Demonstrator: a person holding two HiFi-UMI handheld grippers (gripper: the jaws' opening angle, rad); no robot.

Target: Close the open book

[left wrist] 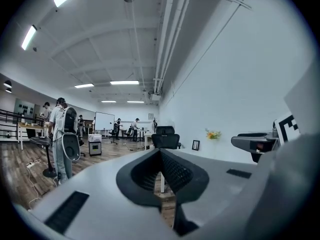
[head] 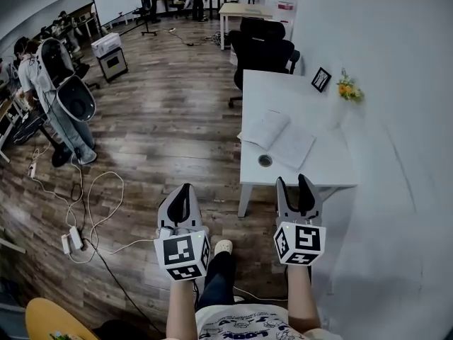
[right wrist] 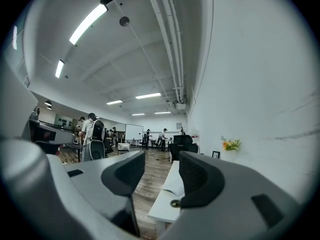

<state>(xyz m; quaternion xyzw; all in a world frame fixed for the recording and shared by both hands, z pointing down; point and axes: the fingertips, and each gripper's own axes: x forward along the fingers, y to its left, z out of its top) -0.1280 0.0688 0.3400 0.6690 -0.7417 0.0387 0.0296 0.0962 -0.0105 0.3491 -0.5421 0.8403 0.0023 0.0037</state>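
The open book (head: pixel 277 139) lies flat on the white table (head: pixel 283 94), pages up, near the table's left edge. In the right gripper view the book (right wrist: pixel 175 185) shows between the jaws, well ahead. Both grippers hang in the air short of the table's near end, not touching anything. My left gripper (head: pixel 185 188) is over the wood floor, left of the table, with its jaws pressed together (left wrist: pixel 160 153). My right gripper (head: pixel 291 180) sits just before the table's near edge, and there is a clear gap between its jaws (right wrist: pixel 161 156). Neither gripper holds anything.
A small round dark object (head: pixel 265 161) lies on the table just in front of the book. A picture frame (head: pixel 321 79) and flowers (head: pixel 350 89) stand at the far right. A black office chair (head: pixel 263 48) is behind the table. People (head: pixel 67 98) and cables (head: pixel 71 239) are at the left.
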